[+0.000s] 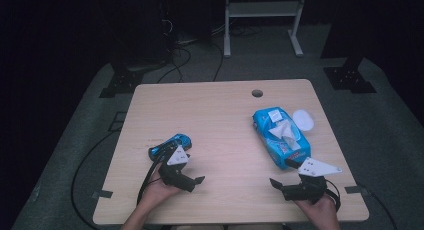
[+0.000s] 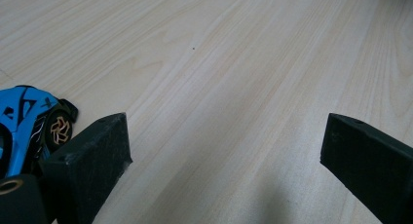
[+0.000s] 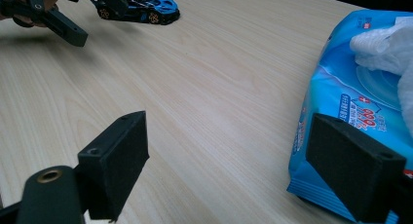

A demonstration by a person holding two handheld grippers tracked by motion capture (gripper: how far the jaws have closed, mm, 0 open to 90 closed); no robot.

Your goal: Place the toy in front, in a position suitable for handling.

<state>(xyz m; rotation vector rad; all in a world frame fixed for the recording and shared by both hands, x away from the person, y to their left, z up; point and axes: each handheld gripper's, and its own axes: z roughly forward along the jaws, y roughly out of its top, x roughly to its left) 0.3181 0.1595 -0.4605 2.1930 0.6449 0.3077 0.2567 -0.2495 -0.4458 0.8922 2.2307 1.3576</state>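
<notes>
Left gripper (image 1: 192, 176) sits at the near-left of the desk (image 1: 220, 115), jaws spread wide with bare wood between them, holding nothing. The blue toy car (image 1: 170, 145) lies just beyond and to the outer side of it: in the left gripper view the car (image 2: 29, 121) peeks past the outside of one jaw, not between the pair, so judging by that the gripper has to shift sideways toward the car before closing. The car's long axis runs diagonally across the desk, low hard glossy plastic body, black trim, copper-spoked wheels. Right gripper (image 1: 287, 177) is at the near-right, also wide and empty, with the wet-wipes pack (image 1: 281, 136) right ahead; in the right gripper view the pack's near end (image 3: 341, 102) lies just behind one jaw, whether it touches cannot be told. The pack is soft crinkly blue film, flap open, a white wipe (image 1: 282, 131) pulled up out of it, long axis roughly front-to-back. A white oval lid (image 1: 303, 120) rests just beside the pack's far corner. The left hand is nearer the car, the right nearer the pack.
</notes>
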